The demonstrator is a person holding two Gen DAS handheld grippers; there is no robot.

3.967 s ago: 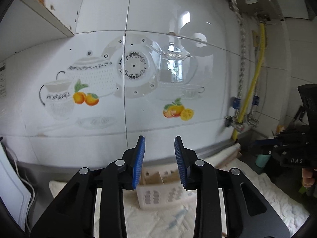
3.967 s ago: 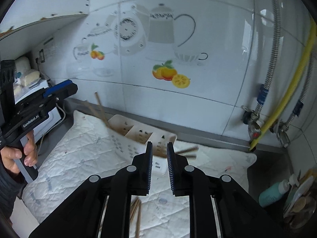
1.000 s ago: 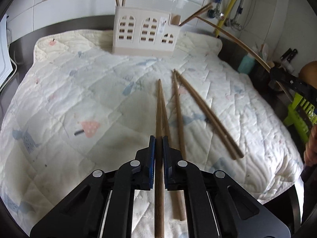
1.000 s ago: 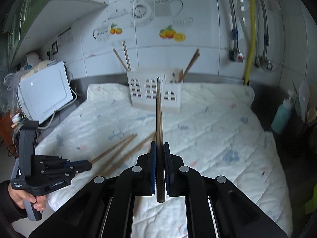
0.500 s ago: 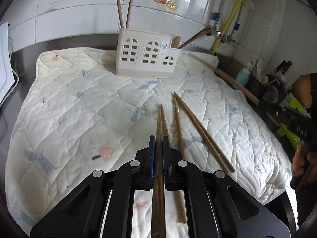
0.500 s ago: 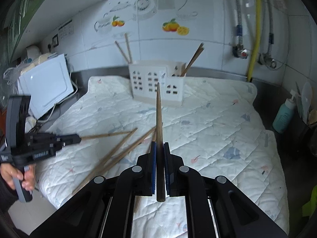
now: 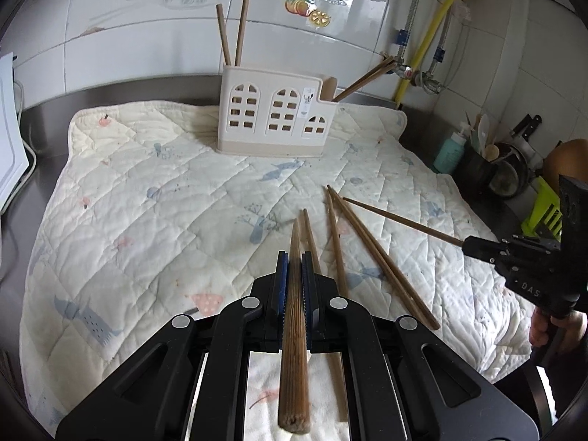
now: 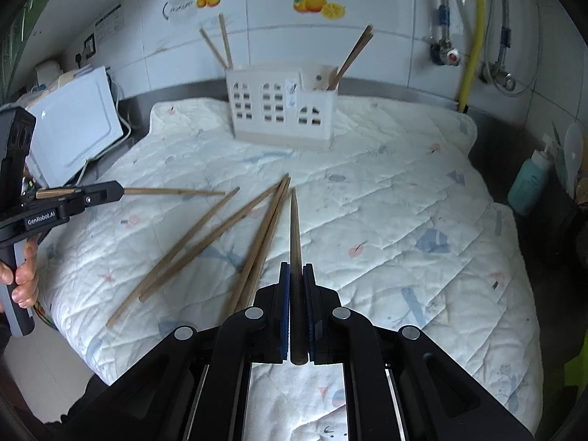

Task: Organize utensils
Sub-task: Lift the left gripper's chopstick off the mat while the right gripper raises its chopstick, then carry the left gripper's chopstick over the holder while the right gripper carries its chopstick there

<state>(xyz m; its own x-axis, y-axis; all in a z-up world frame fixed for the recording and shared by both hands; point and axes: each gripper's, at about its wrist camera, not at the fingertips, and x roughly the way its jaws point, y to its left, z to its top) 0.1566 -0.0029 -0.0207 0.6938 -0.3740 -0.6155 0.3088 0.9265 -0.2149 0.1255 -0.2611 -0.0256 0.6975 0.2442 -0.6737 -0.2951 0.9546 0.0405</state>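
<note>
Gripping one chopstick (image 7: 294,294) between closed pads, the left tool (image 7: 294,264) aims toward the holder (image 7: 273,117); the right tool (image 8: 296,275) clamps another chopstick (image 8: 295,235), four loose chopsticks (image 8: 205,242) lying on the quilted mat (image 8: 422,220) just left of it.

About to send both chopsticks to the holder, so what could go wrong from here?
1. Each gripper, left and right, pinches its chopstick near the thick end, so the long tips may swing or slip.
2. The holder is light-looking plastic on a soft quilt; a poke may tip it.
3. The loose chopsticks below could get swept aside.
</note>
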